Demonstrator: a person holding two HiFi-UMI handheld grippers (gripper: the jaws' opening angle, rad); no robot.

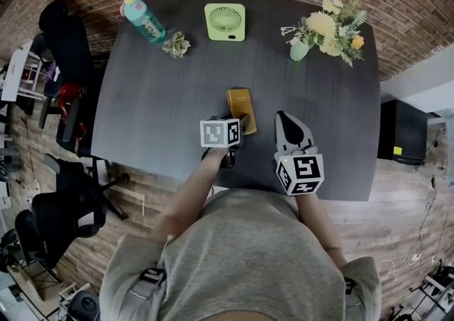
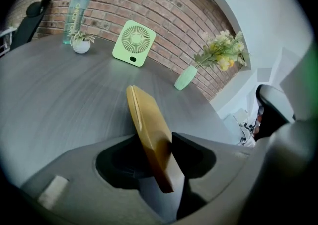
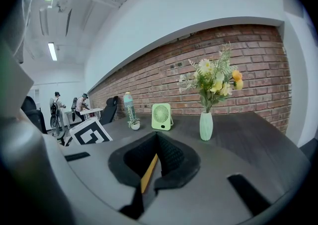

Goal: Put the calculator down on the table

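Left tool (image 2: 153, 138) slanted down toward the counter (image 1: 156, 100), jaws parted. The gold calculator (image 2: 141, 112) stands edgewise between them, leaning on one jaw with a gap at the other. Its far end reaches ahead of the tips, apparently down on the counter, so the grip looks released for setting down. Right tool (image 1: 291, 127), jaws together and empty, hangs just beside the left tool, clear of the calculator.

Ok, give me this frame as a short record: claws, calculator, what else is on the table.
left claw: open, calculator on edge between the jaws, leaning on one
right claw: shut, beside the left
calculator: yellow, not yet flat
table: dark, with bottle, plant, fan and vase along the far edge
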